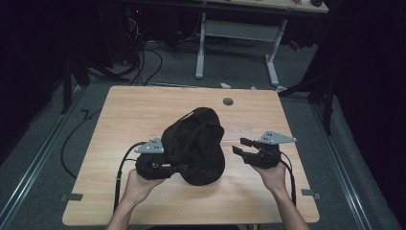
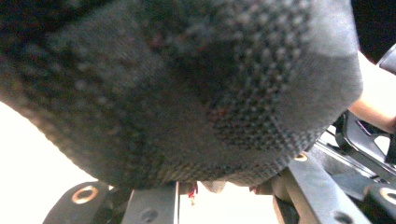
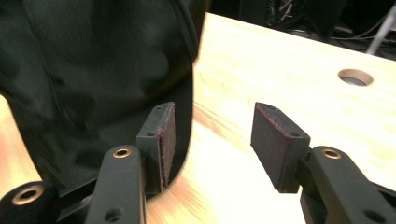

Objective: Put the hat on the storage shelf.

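Note:
A black fabric bag sits bunched up in the middle of the wooden table. My left gripper reaches into its left lower edge, the fingertips hidden under the cloth. In the left gripper view the woven black fabric hangs right over the jaws of the left gripper, which is shut on it. My right gripper stands open just right of the bag. In the right gripper view the right gripper has bare table between its pads, and the bag lies against the outside of the left pad.
A round cable hole sits near the table's far edge; it also shows as the hole in the right gripper view. Bare wood lies right of the bag. Beyond the table stand a white desk frame and floor cables.

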The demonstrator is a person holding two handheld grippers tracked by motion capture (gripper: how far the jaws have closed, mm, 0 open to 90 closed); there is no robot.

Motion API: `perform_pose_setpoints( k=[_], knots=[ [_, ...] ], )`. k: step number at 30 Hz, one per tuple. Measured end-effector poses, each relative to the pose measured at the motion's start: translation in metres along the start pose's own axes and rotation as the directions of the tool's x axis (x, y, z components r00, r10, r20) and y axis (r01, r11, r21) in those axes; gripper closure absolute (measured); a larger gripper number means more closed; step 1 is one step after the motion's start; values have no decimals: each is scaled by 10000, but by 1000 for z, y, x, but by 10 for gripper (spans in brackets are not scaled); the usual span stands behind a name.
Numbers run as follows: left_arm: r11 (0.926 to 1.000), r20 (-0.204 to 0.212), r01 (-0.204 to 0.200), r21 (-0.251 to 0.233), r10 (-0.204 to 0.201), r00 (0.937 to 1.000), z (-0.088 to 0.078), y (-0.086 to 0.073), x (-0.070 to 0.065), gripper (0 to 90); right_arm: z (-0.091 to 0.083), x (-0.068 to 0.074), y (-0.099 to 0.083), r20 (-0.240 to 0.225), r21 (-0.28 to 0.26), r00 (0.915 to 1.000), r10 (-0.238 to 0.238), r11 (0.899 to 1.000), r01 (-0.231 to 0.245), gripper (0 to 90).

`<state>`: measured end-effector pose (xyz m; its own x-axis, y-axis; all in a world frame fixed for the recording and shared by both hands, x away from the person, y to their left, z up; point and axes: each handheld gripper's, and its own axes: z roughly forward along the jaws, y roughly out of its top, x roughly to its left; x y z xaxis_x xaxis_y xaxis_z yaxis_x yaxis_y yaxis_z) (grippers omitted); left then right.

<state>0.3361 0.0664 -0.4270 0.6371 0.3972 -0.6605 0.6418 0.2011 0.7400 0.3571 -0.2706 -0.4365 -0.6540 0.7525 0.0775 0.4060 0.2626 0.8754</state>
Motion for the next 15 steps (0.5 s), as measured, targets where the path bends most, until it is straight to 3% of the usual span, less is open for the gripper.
perform_pose_setpoints(
  k=[3, 9, 12, 14, 15],
  knots=[
    [9996, -76, 32, -273, -34, 10000, -3, 2, -1, 699, 1, -2, -10, 417, 294, 9991, -97, 9995, 85, 496],
    [9979, -311, 122, -640, -142, 9994, -5, 7, 0, 698, 6, -8, -33, 990, 864, 9950, 126, 9960, -212, 489],
    [9958, -445, 219, -893, -259, 9987, -6, 10, 1, 697, 9, -13, -50, 1398, 1193, 9896, 327, 9916, -497, 481],
    [9940, -560, 214, -1070, -276, 9980, -7, 12, 2, 697, 9, -14, -53, 1466, 1224, 9886, 333, 9911, -515, 480],
    [9927, -640, 208, -1186, -286, 9975, -7, 13, 2, 697, 10, -17, -60, 1723, 1340, 9843, 391, 9890, -628, 477]
  ],
)
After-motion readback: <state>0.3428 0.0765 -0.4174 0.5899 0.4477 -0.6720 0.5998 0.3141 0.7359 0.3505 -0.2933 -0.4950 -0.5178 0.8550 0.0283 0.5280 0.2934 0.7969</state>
